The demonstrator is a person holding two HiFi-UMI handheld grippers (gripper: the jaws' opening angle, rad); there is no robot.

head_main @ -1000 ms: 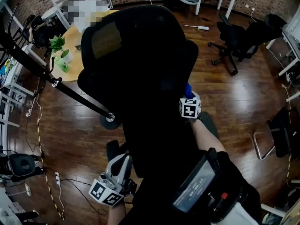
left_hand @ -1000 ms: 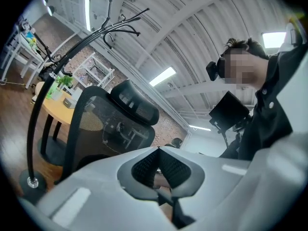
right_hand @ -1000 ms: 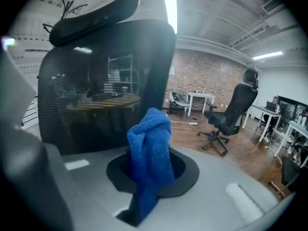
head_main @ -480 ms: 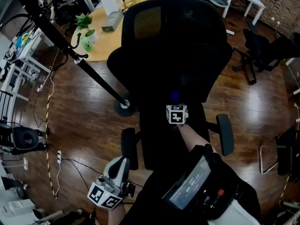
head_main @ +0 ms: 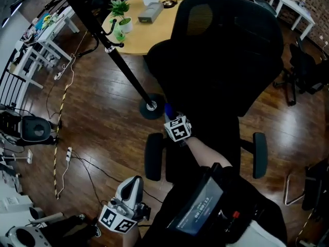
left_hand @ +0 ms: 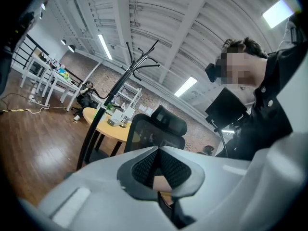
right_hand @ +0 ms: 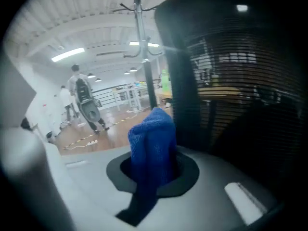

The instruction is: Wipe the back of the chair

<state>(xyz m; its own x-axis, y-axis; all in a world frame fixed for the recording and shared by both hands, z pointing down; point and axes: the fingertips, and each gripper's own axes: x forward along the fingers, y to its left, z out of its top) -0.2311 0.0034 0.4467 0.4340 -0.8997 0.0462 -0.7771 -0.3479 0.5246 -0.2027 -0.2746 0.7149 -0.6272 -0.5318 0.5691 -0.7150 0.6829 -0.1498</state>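
Dark wooden floor (head_main: 103, 133) spreads under the black chair (head_main: 226, 60), which stands before us near a round yellow table (head_main: 139, 35). Our right claw (right_hand: 154, 167) is clamped on a blue cloth (right_hand: 153, 129), which we hold just beside the lower left edge of the chair's mesh back. Our left claw (left_hand: 158, 170) hangs low at our side, its jaws pressed together on nothing.

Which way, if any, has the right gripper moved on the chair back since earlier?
Yes: right gripper, holding the cloth, went left across the chair back, right edge to left.
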